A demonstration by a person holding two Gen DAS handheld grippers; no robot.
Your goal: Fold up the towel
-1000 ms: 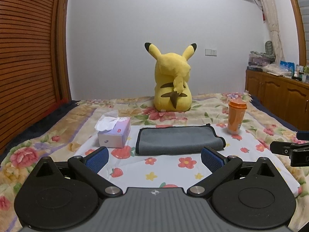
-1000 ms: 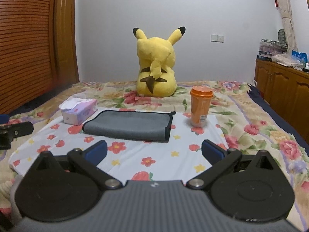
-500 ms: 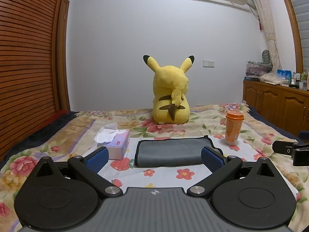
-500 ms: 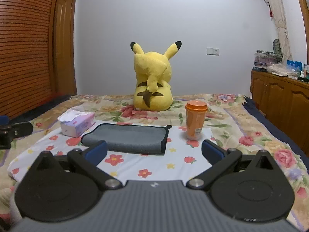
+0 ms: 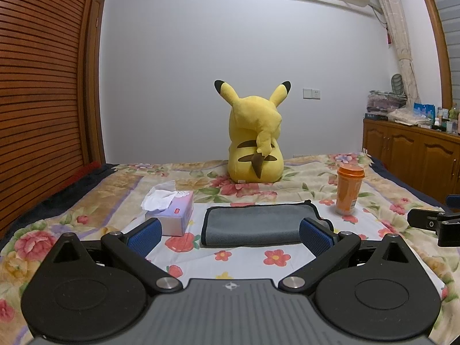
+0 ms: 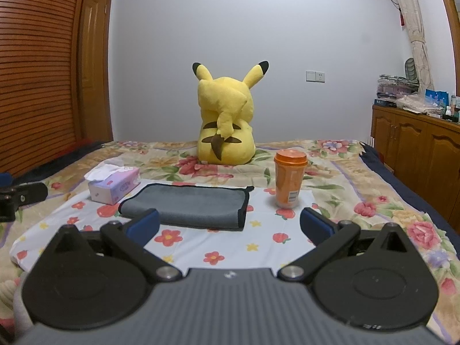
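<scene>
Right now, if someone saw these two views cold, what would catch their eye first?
The big yellow plush toy sitting upright at the far end of the bed, its back to the cameras. Nearer, a folded grey towel lies flat on the flowered sheet, with a tissue box to its left and an orange cup to its right. Both tongs, left and right, hang open and empty over the sheet.

Both views have tilted upward: the folded towel [image 5: 258,225] now sits lower in frame, seemingly unmoved itself.
</scene>
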